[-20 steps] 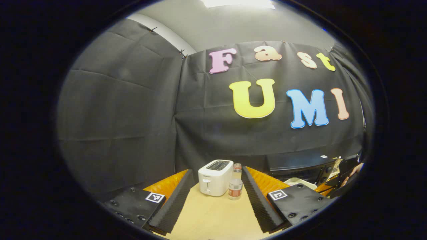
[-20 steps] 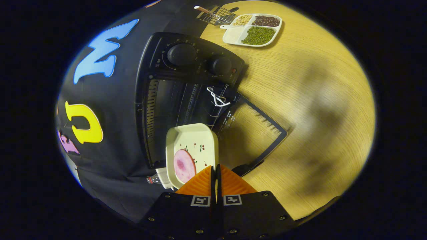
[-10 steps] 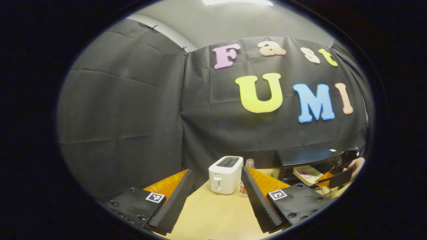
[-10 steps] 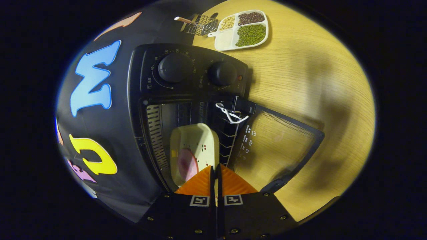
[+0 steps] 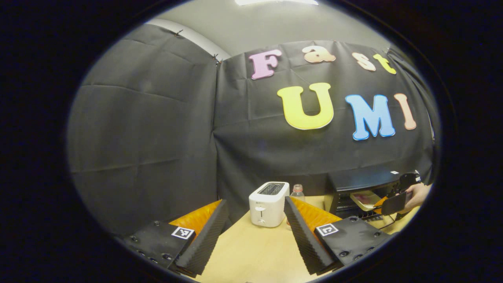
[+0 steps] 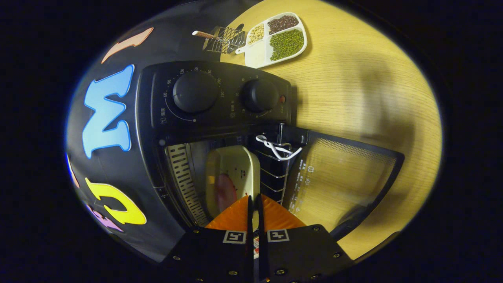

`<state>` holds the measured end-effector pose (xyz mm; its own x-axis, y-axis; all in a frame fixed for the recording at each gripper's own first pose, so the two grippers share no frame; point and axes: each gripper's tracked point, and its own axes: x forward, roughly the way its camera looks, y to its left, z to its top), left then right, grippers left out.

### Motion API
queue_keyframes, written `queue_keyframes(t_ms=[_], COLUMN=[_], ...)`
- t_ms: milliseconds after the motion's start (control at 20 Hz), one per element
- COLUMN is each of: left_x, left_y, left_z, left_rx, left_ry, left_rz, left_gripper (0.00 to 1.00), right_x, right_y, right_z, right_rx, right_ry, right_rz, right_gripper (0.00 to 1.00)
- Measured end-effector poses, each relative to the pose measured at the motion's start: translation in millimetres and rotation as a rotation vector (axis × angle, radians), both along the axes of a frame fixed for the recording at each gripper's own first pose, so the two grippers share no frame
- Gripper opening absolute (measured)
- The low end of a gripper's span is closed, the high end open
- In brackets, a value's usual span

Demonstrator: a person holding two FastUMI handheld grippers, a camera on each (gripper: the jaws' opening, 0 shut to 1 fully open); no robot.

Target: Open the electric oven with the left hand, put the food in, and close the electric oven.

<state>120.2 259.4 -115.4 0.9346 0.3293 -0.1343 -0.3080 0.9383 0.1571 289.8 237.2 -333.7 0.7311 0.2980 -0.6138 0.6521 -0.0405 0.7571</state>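
Cream-coloured and square, the dish (image 6: 232, 177) sits at the lower middle of the right gripper view, its far end already inside the black oven (image 6: 220, 118) while its near rim is pinched between the pressed-together fingers of the right gripper (image 6: 254, 208). A pink slice of food (image 6: 224, 192) lies in the dish close to the fingers. Holding the dish by one edge lets it go in flat above the wire rack (image 6: 275, 173), which reads as the reason for the grip. The oven door (image 6: 346, 177) hangs fully open toward the lower right of that frame, over the wooden counter (image 6: 353, 86), leaving the mouth clear. Two round knobs (image 6: 195, 91) sit on the panel above the opening. A divided tray of beans (image 6: 277, 39) and a small wire basket (image 6: 224, 38) rest at the top of the frame, well apart from the oven. In the left gripper view the left gripper (image 5: 253, 236) is spread wide and holds nothing, hanging low in the frame near a white toaster (image 5: 268, 203) and a bottle (image 5: 297, 192); it seems parked aside, ready for the door. At the right edge of that frame the oven, the dish and a hand (image 5: 417, 195) appear small. The loading step looks nearly done; release and closing remain.
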Motion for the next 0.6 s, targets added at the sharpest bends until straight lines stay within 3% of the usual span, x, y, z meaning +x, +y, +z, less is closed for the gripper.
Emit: queue_keyframes(t_ms=[50,100,150,250,300,350,500,600], left_x=[-0.8,-0.7,0.0,0.9,2.0,4.2,9.3,14.1], left_y=[0.1,-0.6,-1.8,-6.6,-9.7,-13.2,-27.2,-41.2], left_z=[-1.2,-2.0,-4.3,-3.4,-2.2,-3.5,-11.8,-18.0], left_rx=[0.005,0.006,0.003,-0.005,-0.01,-0.015,-0.031,-0.058], left_ry=[0.001,0.004,0.007,-0.001,-0.006,-0.006,0.001,0.002], left_rz=[-0.001,-0.002,-0.004,-0.011,-0.018,-0.029,-0.061,-0.093], left_gripper=[1.0,1.0,1.0,1.0,1.0,1.0,0.97,0.98], right_x=[2.3,1.8,0.7,-7.1,-8.9,-13.4,-26.7,-38.1], right_y=[8.0,12.8,16.1,19.6,17.4,16.4,18.7,12.8], right_z=[9.3,12.4,15.5,22.1,22.8,26.8,41.7,47.6], right_rx=[0.045,0.078,0.099,0.107,0.09,0.071,0.089,0.04], right_ry=[-0.023,-0.033,-0.042,-0.06,-0.071,-0.083,-0.113,-0.133], right_rz=[0.008,0.02,0.035,0.077,0.097,0.114,0.196,0.251], right_gripper=[0.02,0.19,0.26,0.57,0.92,0.97,0.97,0.97])
